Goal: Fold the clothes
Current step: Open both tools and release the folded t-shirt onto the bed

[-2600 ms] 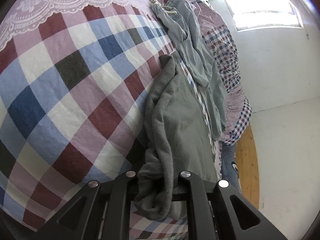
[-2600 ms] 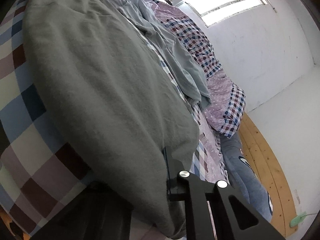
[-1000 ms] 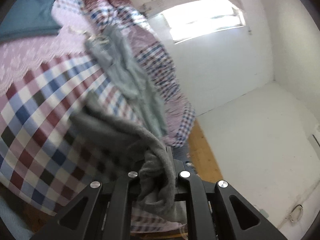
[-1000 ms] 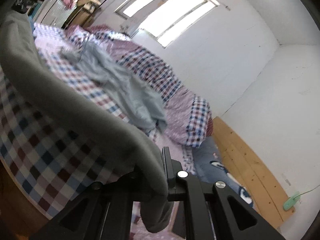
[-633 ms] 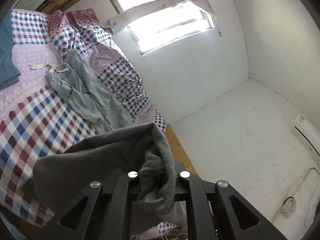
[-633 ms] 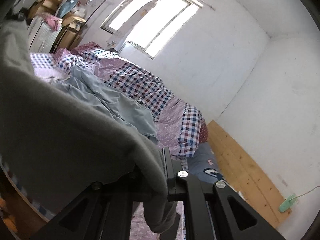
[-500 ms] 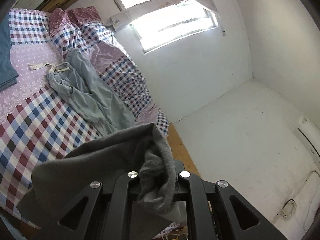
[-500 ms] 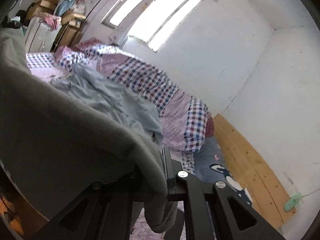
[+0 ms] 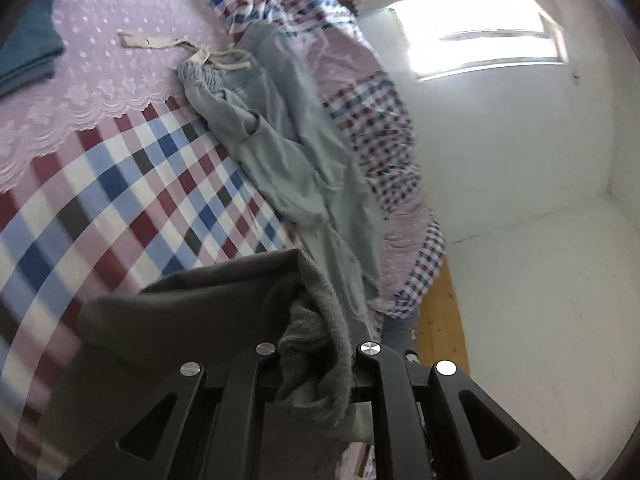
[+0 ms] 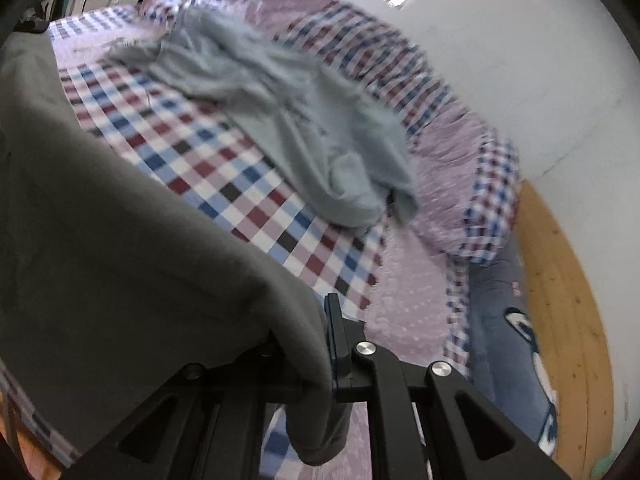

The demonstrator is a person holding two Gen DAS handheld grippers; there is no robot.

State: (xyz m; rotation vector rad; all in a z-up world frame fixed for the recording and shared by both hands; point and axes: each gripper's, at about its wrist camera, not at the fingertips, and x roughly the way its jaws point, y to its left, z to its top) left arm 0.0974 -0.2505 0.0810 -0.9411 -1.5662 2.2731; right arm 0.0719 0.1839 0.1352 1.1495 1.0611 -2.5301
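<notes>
A dark grey fleece garment (image 9: 200, 320) hangs in the air between my two grippers, above the checked bed. My left gripper (image 9: 316, 344) is shut on one bunched corner of it. My right gripper (image 10: 308, 344) is shut on another edge of the same garment (image 10: 100, 220), which drapes across the left of the right wrist view and hides the left finger. Light grey-green drawstring trousers (image 9: 288, 136) lie crumpled on the bed beyond, also in the right wrist view (image 10: 288, 112).
The bed has a red, blue and white checked sheet (image 9: 100, 200) and a pink lace cover (image 9: 120, 60). A folded teal cloth (image 9: 28, 52) lies at the far left. A crumpled checked quilt (image 10: 460, 168) lies along the bed's right edge. A wooden floor (image 10: 560, 280) and white wall are beyond.
Both grippers lifted the grey garment off the bed and high into the air, then tipped back down toward the bed. Both views now look down on the sheet and trousers again.
</notes>
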